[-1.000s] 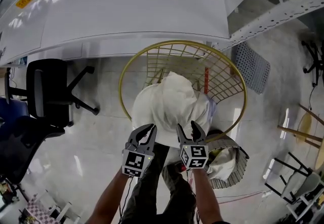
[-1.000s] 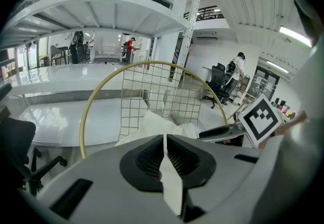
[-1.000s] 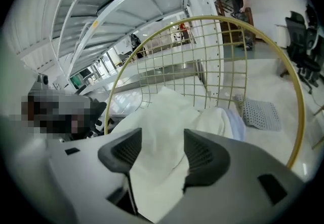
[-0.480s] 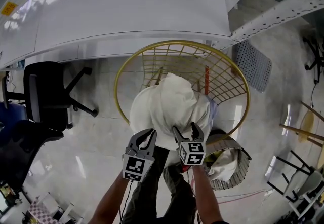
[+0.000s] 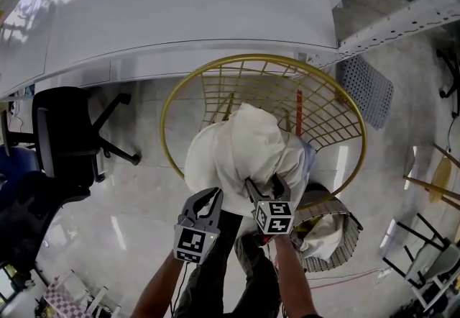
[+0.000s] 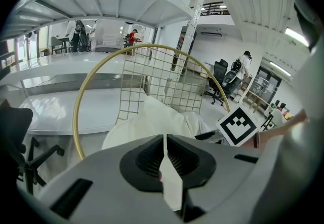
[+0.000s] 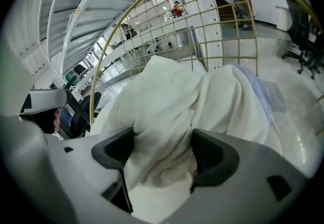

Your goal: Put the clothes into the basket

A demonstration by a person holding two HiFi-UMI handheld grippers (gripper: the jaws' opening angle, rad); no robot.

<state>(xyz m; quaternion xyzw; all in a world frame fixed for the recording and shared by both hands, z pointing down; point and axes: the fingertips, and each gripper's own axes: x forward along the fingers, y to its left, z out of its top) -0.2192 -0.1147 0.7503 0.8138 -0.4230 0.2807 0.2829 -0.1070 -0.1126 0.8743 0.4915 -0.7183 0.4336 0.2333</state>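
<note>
A round gold wire basket stands on the floor, with a heap of cream clothes piled in it and spilling over its near rim. My left gripper is at the heap's near left edge, shut on a thin fold of the cream cloth. My right gripper is at the heap's near right side. Its jaws have just been opening and now stand wide, with a bulge of cream cloth lying between them. Both gripper views show the basket's gold rim behind the heap.
A woven hamper holding more pale cloth sits right of my right arm. A black office chair stands at the left. A white table lies beyond the basket, a grey perforated panel at its right. The person's legs are below the grippers.
Both grippers have sunk a little toward the near rim of the basket. The right jaws have spread wider around the cloth. The left jaws stay shut.
</note>
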